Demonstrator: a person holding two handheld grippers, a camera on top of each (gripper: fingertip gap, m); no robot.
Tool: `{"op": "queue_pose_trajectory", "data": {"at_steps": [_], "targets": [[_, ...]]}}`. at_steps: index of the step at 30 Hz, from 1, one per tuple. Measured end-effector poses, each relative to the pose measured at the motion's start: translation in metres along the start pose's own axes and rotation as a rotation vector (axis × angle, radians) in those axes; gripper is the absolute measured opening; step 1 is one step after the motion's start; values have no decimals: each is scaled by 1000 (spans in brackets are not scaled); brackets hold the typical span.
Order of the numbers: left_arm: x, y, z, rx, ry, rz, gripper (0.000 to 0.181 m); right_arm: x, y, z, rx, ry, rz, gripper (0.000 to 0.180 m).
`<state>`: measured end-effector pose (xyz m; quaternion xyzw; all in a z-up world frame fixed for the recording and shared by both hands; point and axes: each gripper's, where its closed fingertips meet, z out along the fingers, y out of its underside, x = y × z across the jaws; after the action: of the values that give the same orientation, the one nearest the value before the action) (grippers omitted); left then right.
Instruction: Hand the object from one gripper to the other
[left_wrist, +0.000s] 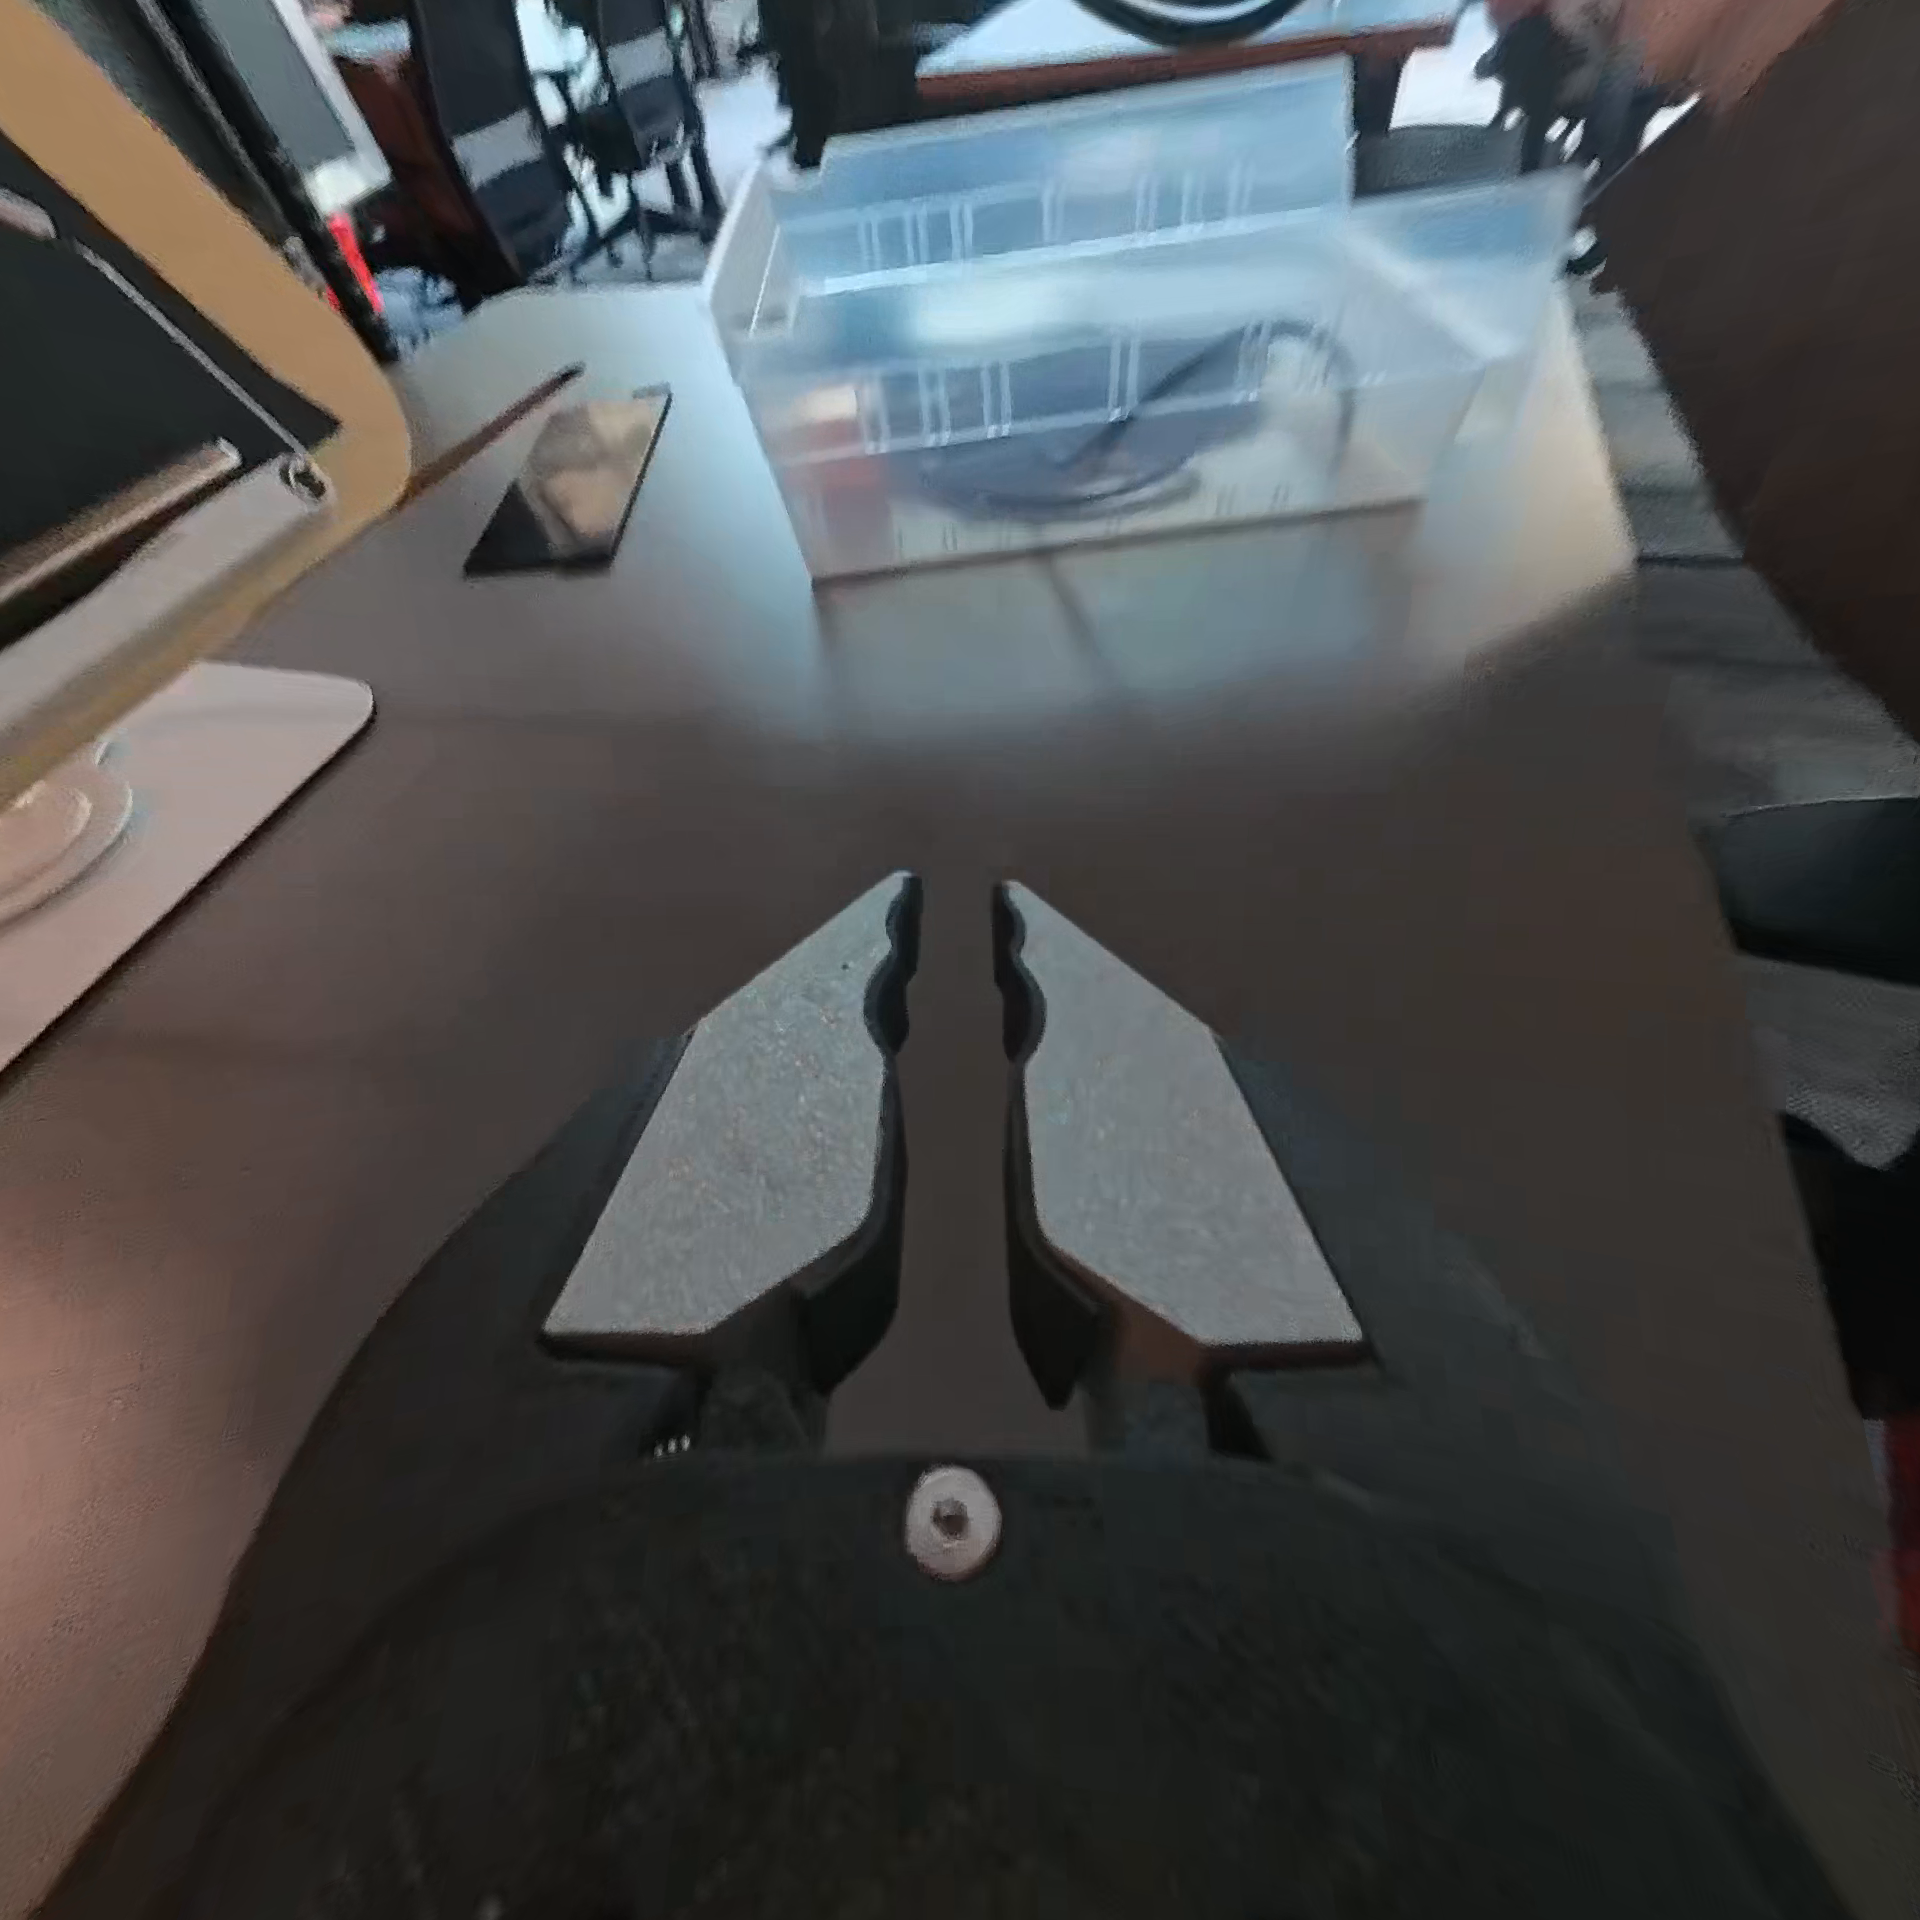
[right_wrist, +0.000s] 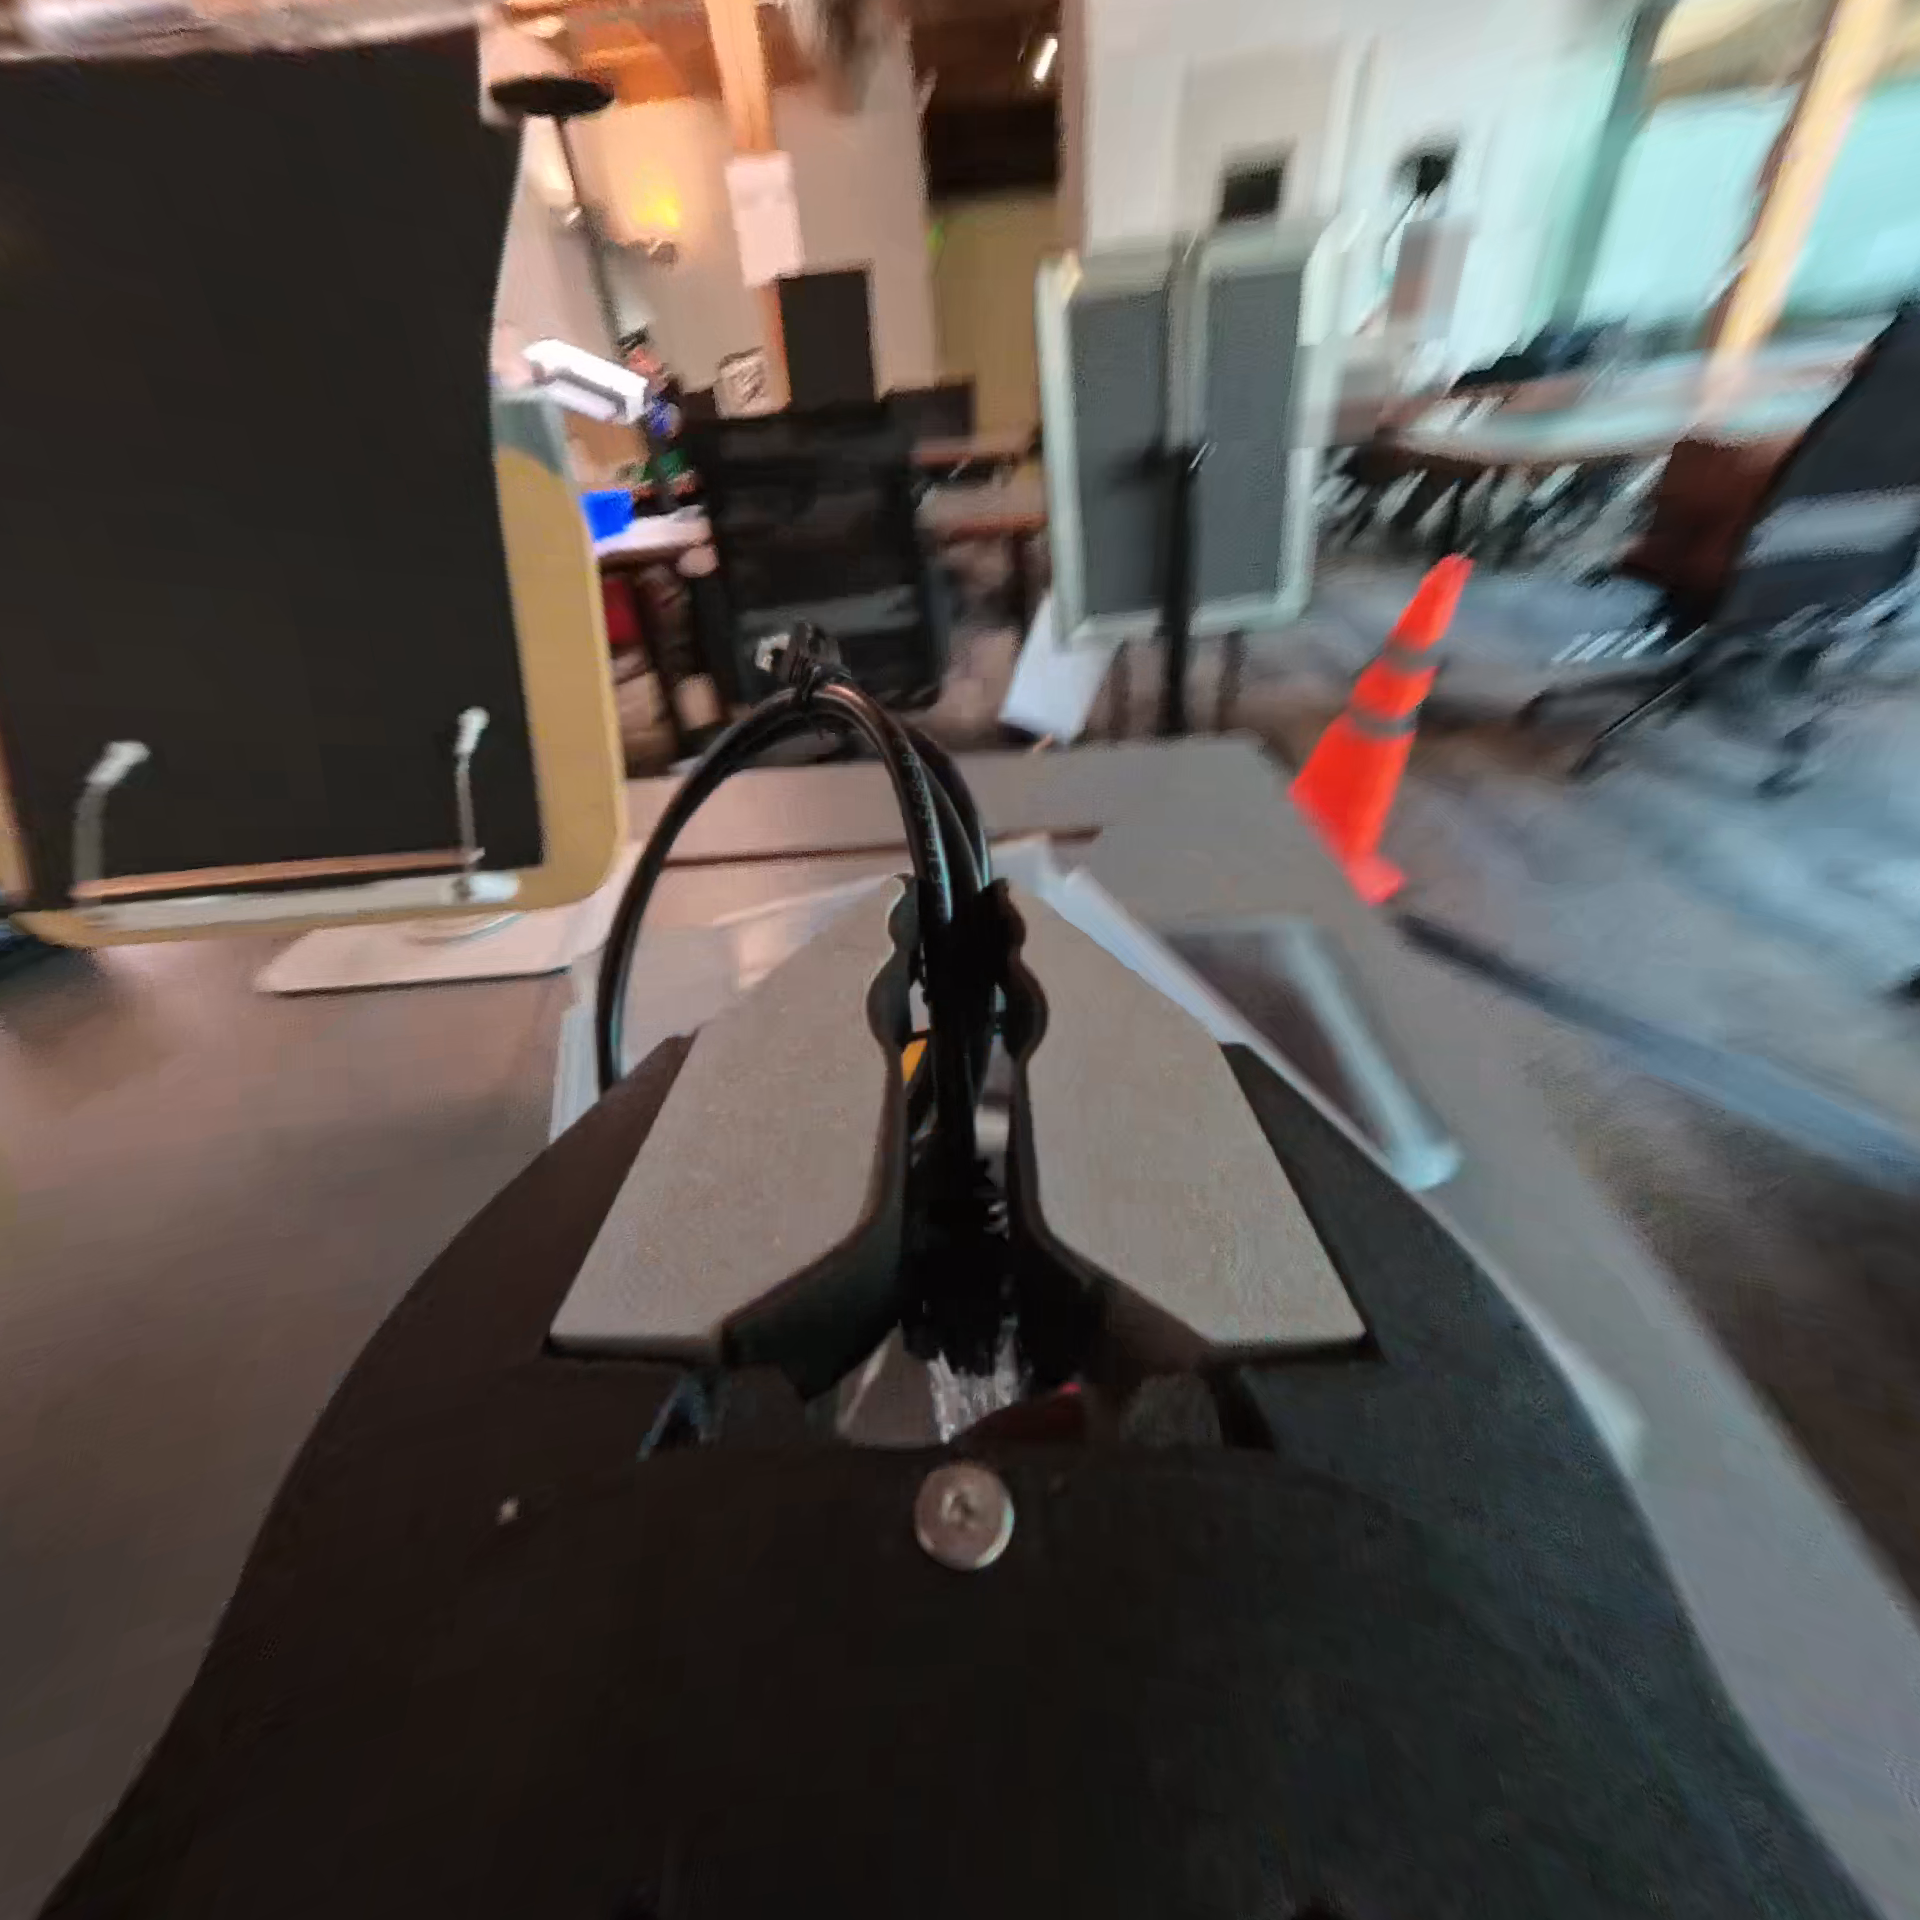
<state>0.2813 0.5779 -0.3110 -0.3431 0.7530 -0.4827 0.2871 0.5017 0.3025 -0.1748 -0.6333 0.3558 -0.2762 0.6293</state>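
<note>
My right gripper (right_wrist: 951, 894) is shut on a coiled black cable (right_wrist: 914, 748). The cable's loops rise above the fingertips, with a plug end at the top, and the bundle runs back between the fingers. It is held above a dark table (right_wrist: 208, 1143). My left gripper (left_wrist: 956, 894) hovers over the same dark table (left_wrist: 623, 831). Its jaws are nearly together with only a narrow gap, and nothing is between them. Neither gripper shows in the other's view.
A clear plastic bin (left_wrist: 1382, 436) holding dark cables stands ahead of the left gripper. A black flat slab (left_wrist: 577, 483) and a monitor stand (left_wrist: 156, 758) lie to its left. A dark sleeve (left_wrist: 1787, 364) fills the upper right. An orange cone (right_wrist: 1382, 727) stands beyond the table.
</note>
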Motion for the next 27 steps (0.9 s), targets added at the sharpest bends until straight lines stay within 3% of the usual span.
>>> {"op": "queue_pose_trajectory", "data": {"at_steps": [3,5,7,11,17,21,27], "targets": [[-3,12,6,-54,-11,-27,11,-2,40,27,-149,-130,245,17],[-2,15,9,-64,1,-48,11,-8,82,39,-358,-161,258,38],[-2,11,13,-45,17,-72,10,-17,86,45,-408,-180,237,65],[0,3,14,-19,43,-96,10,-10,51,36,-296,-65,115,58],[-8,6,8,4,-38,-62,14,-69,5,5,-162,-227,107,65],[-12,2,3,48,-53,-90,20,-121,5,-6,-206,-306,-4,74],[-11,-2,-1,82,-56,-62,28,-225,31,-11,-299,-562,-87,67]]}}
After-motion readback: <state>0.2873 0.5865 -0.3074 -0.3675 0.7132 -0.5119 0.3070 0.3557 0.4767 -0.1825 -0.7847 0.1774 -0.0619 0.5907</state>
